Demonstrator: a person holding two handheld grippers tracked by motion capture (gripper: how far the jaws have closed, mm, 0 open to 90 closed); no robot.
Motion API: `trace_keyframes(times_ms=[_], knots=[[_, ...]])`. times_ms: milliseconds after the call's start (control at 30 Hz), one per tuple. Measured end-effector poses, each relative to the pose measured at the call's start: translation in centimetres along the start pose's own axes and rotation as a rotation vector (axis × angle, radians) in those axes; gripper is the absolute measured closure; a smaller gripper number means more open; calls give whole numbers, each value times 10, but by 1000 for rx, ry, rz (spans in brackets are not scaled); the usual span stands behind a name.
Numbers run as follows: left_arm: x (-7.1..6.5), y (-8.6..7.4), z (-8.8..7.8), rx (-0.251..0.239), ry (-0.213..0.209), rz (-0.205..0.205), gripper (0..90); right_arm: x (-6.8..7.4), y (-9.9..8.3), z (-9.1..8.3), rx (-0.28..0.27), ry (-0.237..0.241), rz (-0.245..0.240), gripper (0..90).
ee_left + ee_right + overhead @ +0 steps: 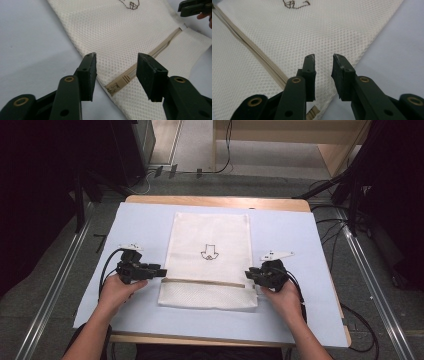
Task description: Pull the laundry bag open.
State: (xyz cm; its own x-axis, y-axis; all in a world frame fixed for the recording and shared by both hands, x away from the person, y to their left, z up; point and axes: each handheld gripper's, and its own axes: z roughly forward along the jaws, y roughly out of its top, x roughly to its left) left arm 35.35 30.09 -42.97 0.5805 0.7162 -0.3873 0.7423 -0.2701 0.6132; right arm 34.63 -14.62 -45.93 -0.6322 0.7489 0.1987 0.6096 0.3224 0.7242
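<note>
A cream mesh bag [210, 235] lies flat on the table with a small dark drawing [207, 254] at its middle and a beige zipper [202, 282] running across near its front. My left gripper [159, 271] sits at the bag's left edge, by the zipper's end. In the left gripper view its jaws [117, 57] stand wide apart over the zipper end [117, 86], pressing on nothing. My right gripper [250, 275] is at the bag's right edge. In the right gripper view it [323, 58] shows a narrow gap above the mesh [312, 32], with no cloth pinched.
A pale blue sheet [145, 220] covers the wooden table [215, 200]. Black cables [345, 320] trail off the right side onto the grey floor. Metal rails [55, 285] run along both sides, and dark equipment stands at the back left and right.
</note>
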Motion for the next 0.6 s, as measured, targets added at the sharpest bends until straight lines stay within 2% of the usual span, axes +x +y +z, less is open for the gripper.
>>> trace_keyframes(times_ms=[233,400,600], knots=[[2,4,-9,-25,54,32,449,-6,0,-17,-56,5,23,624],[5,6,-16,-56,99,66,407,-13,-4,-25,-78,-7,6,522],[12,6,-23,-80,130,60,381,-26,-10,-39,-119,-47,9,477]])
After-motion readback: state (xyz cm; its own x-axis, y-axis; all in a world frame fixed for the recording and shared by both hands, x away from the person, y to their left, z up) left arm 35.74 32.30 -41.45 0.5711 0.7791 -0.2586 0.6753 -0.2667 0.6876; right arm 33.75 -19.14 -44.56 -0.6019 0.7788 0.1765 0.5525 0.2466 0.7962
